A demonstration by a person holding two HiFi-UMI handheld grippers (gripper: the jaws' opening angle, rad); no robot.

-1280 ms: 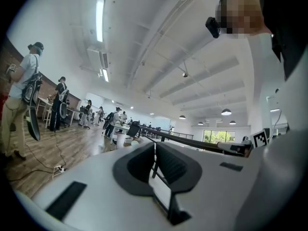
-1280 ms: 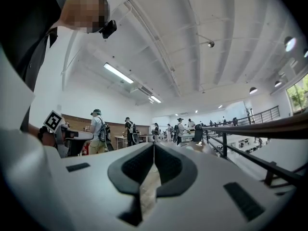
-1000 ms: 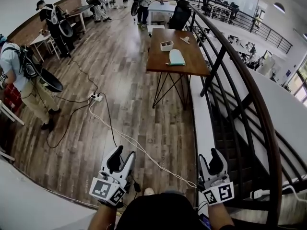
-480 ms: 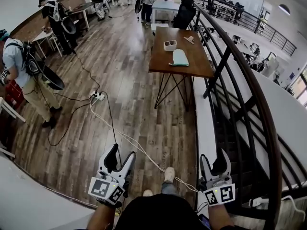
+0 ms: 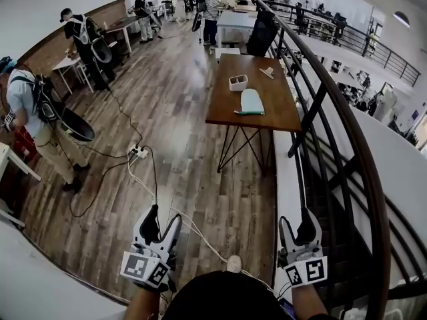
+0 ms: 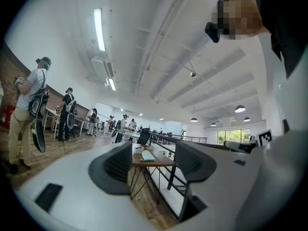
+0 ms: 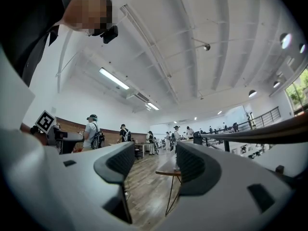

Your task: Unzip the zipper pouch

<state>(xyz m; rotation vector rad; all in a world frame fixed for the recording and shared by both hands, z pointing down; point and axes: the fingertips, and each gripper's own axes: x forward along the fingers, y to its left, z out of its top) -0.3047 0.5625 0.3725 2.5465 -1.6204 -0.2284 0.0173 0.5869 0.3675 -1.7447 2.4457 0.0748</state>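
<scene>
In the head view we see two tools low in the frame. The left tool [image 5: 164,216] and the right tool [image 5: 297,220] both have their jaws spread, with nothing between them. One pale green pouch [image 5: 252,102] lies on the one wooden bench [image 5: 223,109]. It is well ahead of both tools, across a stretch of floor [image 5: 180,132], and sits nearer the right tool's side. One white box [image 5: 237,82] stands on the bench just beyond the pouch, apart from it. A person in white [image 5: 27,105] and a person in black [image 5: 79,35] stand at the left, with more people at the far end. A dark railing [image 5: 352,145] curves down the right side.

In the left gripper view the tool [image 6: 153,153] is released. Its jaws have just been opening, and nothing sits between them. Through the gap we see the bench [image 6: 161,162] far off, with the pouch [image 6: 148,156] on top and the box [image 6: 139,149] beside it.

In the right gripper view the tool [image 7: 155,163] is also released. Its jaws have just been closing a little and grasp nothing. The bench [image 7: 167,169] shows in the gap, partly behind one jaw. We cannot make out the pouch here.
</scene>
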